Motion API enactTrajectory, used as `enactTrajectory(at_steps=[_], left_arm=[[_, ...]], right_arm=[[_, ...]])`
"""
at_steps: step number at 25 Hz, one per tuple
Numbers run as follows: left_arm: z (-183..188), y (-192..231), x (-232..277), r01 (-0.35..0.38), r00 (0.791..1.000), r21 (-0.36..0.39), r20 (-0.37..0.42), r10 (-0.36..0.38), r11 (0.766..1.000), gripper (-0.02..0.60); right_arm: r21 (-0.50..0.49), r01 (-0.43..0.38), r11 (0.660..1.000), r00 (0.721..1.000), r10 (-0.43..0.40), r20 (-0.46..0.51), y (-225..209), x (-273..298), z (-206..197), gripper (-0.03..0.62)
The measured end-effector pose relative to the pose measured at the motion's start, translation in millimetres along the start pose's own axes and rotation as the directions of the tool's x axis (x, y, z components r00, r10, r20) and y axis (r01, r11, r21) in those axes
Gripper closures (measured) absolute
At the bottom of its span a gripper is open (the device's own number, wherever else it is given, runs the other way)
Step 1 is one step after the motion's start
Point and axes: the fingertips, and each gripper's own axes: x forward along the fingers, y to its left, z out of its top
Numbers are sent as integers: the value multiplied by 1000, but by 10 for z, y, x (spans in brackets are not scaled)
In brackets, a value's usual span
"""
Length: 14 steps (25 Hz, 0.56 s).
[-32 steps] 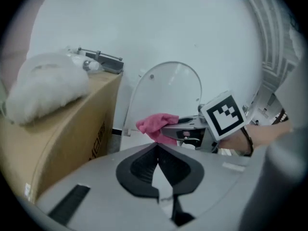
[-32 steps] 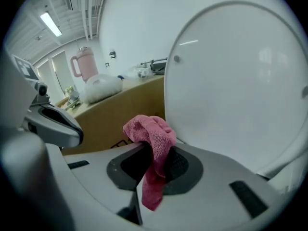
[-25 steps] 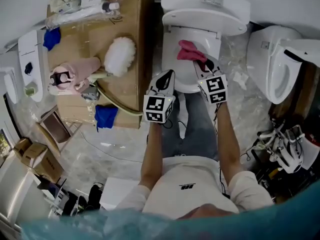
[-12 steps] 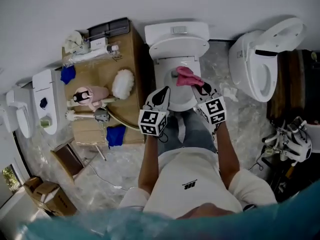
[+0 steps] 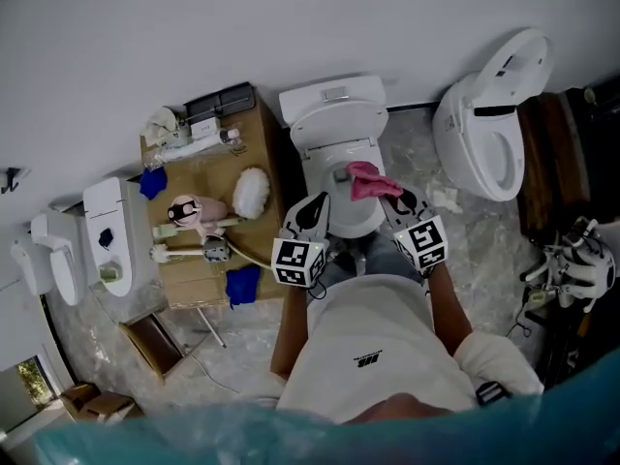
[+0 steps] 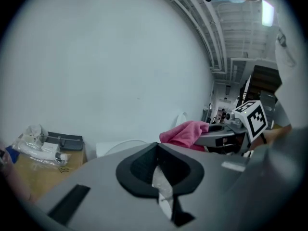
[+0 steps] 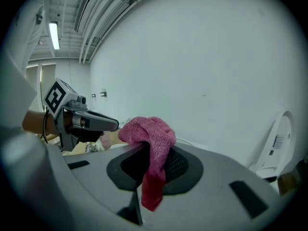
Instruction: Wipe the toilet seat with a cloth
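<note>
A white toilet point(image 5: 334, 153) stands against the wall, ahead of both grippers in the head view. My right gripper point(image 5: 392, 200) is shut on a pink cloth point(image 5: 368, 180), which it holds over the right side of the toilet seat. In the right gripper view the cloth point(image 7: 151, 143) bunches over the shut jaws of the right gripper point(image 7: 149, 153) and hangs down between them. My left gripper point(image 5: 312, 211) hovers by the seat's left side. Its jaws are shut with nothing in them in the left gripper view point(image 6: 158, 146), where the cloth point(image 6: 185, 133) shows at the right.
A brown cardboard table point(image 5: 208, 250) left of the toilet carries a white fluffy duster point(image 5: 250, 192), a pink item point(image 5: 189, 211) and blue cloths point(image 5: 242, 284). A second toilet point(image 5: 484, 134) with its lid raised stands at the right. A white seat unit point(image 5: 111, 235) lies far left and cables point(image 5: 567, 269) far right.
The head camera has pulled back and up, so the toilet looks smaller. Both grippers have kept their places by the seat, and the cloth has stayed in the right gripper.
</note>
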Motion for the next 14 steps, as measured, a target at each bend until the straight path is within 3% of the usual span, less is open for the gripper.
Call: enactTrajectory(at_steps=[14], left_arm=[[53, -165, -117, 34, 999, 39, -9, -33, 999, 575]], right_arm=[[6, 26, 1000, 999, -26, 21, 95, -180, 97, 543]])
